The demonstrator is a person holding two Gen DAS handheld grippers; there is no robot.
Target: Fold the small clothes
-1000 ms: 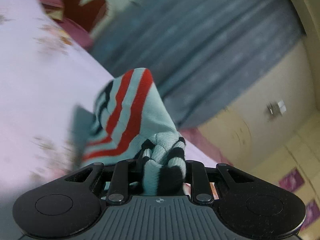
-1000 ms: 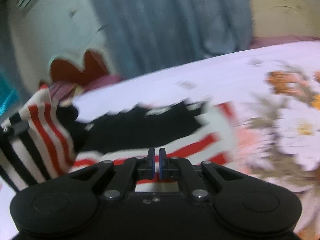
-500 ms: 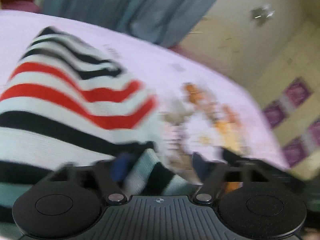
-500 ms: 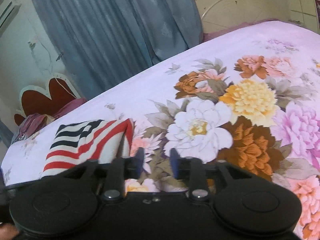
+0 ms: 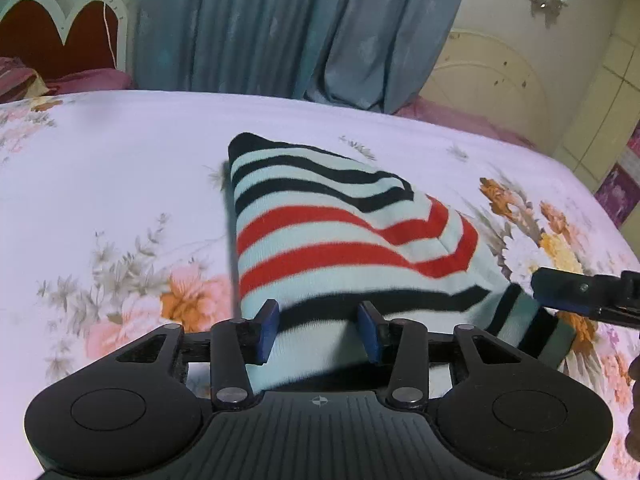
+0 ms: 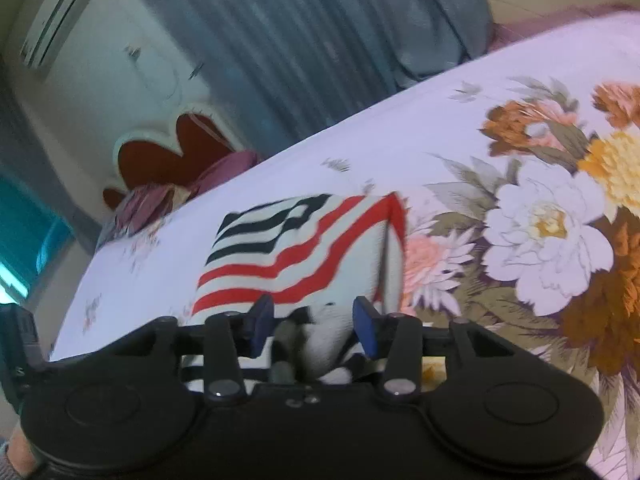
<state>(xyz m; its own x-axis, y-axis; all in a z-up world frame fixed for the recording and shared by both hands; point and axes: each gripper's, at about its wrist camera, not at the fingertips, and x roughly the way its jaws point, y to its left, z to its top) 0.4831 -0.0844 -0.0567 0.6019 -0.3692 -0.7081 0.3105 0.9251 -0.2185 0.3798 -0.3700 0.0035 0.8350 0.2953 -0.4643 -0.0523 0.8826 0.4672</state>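
While both grippers sit at the near hem of the striped garment, neither is clamped on it: left gripper has its jaws about half apart and closing, pale cloth between the pads but no pinch visible; right gripper is about half apart and opening, cloth bunched between the pads, again no squeeze showing. The garment lies folded on the floral bedsheet, well short of the headboard and nearer us than the curtain, with one flap laid diagonally over the top. Risks, as I read it: if the left closes on only the top layer, a pull will peel the flap back and undo the fold; if it bites too deep it may catch the sheet under the garment and drag it along. The knit looks soft and stretchy, so an off-centre grab would skew the stripes. The striped cuff at the garment's right corner sticks out loose and could snag. The right gripper's finger shows at the garment's right side in the left view, close to that cuff, so the two tools could bump if both go for the same hem. Nothing else lies next to the garment; pillows sit by the headboard, out of the way.
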